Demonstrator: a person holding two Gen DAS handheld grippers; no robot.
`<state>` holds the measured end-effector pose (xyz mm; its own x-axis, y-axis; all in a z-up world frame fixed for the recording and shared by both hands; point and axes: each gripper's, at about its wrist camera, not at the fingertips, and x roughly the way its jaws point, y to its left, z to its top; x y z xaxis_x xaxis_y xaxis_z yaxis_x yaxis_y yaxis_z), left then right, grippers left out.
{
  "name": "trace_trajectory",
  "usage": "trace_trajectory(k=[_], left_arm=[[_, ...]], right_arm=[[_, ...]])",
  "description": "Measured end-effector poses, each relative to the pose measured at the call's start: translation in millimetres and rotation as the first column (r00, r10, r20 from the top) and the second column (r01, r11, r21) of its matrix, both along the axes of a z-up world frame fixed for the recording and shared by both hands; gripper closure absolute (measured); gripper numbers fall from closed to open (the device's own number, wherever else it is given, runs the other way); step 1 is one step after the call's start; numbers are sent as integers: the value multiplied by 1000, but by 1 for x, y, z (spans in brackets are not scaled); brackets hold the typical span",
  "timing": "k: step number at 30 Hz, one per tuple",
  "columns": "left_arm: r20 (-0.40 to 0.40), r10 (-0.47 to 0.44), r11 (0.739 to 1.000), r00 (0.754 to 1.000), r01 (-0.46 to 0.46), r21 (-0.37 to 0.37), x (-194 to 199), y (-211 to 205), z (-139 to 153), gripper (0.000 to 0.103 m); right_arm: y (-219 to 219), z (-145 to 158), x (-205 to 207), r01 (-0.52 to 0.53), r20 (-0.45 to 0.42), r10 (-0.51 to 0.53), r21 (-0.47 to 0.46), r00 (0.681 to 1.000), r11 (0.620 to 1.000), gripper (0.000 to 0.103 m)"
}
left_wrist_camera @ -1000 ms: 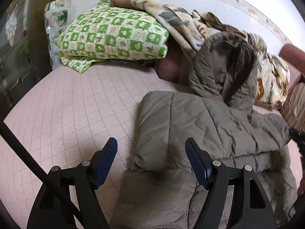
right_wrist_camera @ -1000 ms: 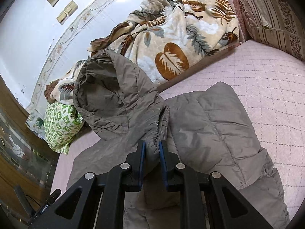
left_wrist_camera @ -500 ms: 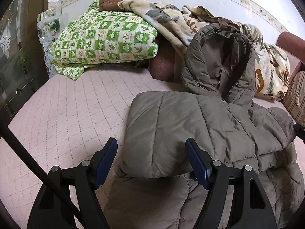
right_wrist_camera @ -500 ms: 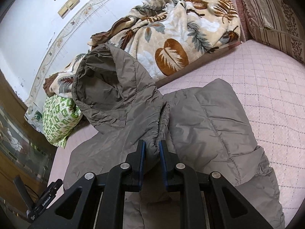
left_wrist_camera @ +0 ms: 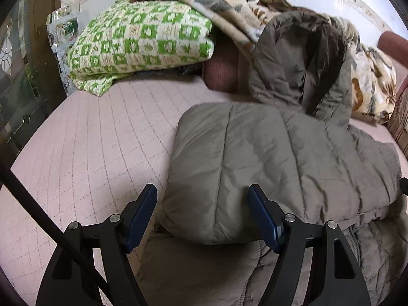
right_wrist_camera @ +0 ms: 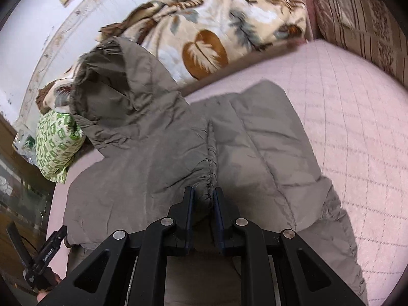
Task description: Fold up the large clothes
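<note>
Left wrist view: grey-brown quilted puffer jacket [left_wrist_camera: 267, 158], padded in stitched channels, matte and slightly creased. One side is folded over onto the body, making a thick rounded edge. Its hood [left_wrist_camera: 301, 61] stands open and slumps against the bedding at the far side.

Right wrist view: same jacket [right_wrist_camera: 158, 168], a gathered seam running up its middle toward my fingers, hood [right_wrist_camera: 119, 76] again at the far end.

Surface is a pale pink quilted bed cover [left_wrist_camera: 84, 148] with a diamond stitch pattern. Far edge holds a green-and-white checked pillow [left_wrist_camera: 142, 40] and a cream blanket with brown leaf print [right_wrist_camera: 216, 25], partly draped over the pillow. White wall with a decorative border behind. A striped cushion [right_wrist_camera: 357, 12] sits at the right; dark wood and patterned glass at the left edge.

My left gripper [left_wrist_camera: 202, 214] stands apart, its blue pads either side of the folded jacket's rounded near edge, the padding bulging between them; whether the pads touch the fabric I cannot tell. My right gripper [right_wrist_camera: 203, 201] is clamped on a ridge of jacket fabric at the gathered seam, pads nearly together. Jacket lies flat on the bed, directly ahead of both grippers.
</note>
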<state>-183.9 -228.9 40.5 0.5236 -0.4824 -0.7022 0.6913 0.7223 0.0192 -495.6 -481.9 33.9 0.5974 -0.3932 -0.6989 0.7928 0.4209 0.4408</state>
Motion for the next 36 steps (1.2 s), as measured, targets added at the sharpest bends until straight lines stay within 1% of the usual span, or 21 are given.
trace_trajectory(k=[4, 7, 9, 14, 16, 18, 20, 21, 22, 23, 24, 25, 27, 28, 30, 32, 36], left_arm=[[-19, 5, 1000, 1000, -4, 17, 4, -1, -5, 30], [-24, 18, 998, 1000, -17, 53, 7, -3, -12, 28], [-41, 20, 997, 999, -17, 70, 10, -4, -17, 28], [-71, 35, 996, 997, -28, 90, 14, -3, -24, 23], [-71, 35, 995, 997, -28, 91, 15, -3, -23, 23], [-59, 35, 996, 998, -30, 88, 14, -1, -19, 23], [-21, 40, 997, 999, -39, 60, 10, 3, -7, 23], [-1, 39, 998, 999, -39, 42, 7, 5, -1, 23], [26, 35, 999, 999, -35, 7, 3, 8, 9, 23], [46, 31, 999, 998, -30, -23, -1, 10, 16, 23], [71, 23, 998, 997, -19, -56, -6, 12, 25, 23], [87, 10, 997, 996, -3, -78, -13, 11, 31, 23], [100, -26, 993, 995, 37, -114, -25, 9, 36, 23], [103, -45, 991, 994, 57, -118, -30, 6, 36, 23], [108, -79, 991, 991, 90, -100, -38, -4, 33, 23], [110, -93, 992, 990, 101, -70, -43, -15, 26, 23], [98, -107, 994, 989, 108, -4, -46, -30, 8, 23]], right_arm=[[0, -3, 1, 5, -27, -5, -2, 1000, 1000, 87], [0, -6, 3, 8, -50, -8, -5, 999, 1000, 87], [0, -9, 4, 9, -64, -9, 2, 998, 1000, 87], [-1, -16, 7, 20, -98, -17, 21, 995, 1000, 86], [-2, -17, 5, 27, -108, -24, 29, 994, 999, 84], [-2, -15, 2, 36, -99, -32, 43, 995, 998, 79], [-2, -9, -2, 53, -93, -48, 45, 995, 998, 77], [-1, -4, -6, 69, -89, -66, 33, 994, 997, 77], [1, 2, -8, 90, -94, -88, 11, 992, 996, 77], [5, 11, -11, 120, -110, -124, -45, 986, 992, 77], [11, 21, -12, 137, -128, -153, -123, 980, 983, 77], [17, 31, -9, 130, -136, -158, -192, 978, 973, 77], [26, 40, -4, 104, -104, -132, -244, 986, 964, 77], [30, 42, 1, 75, -87, -100, -257, 991, 963, 77], [35, 39, 13, 20, -105, -49, -260, 993, 965, 77], [38, 31, 26, -19, -125, -13, -250, 992, 968, 77], [38, 19, 40, -62, -162, 23, -239, 986, 969, 77]])
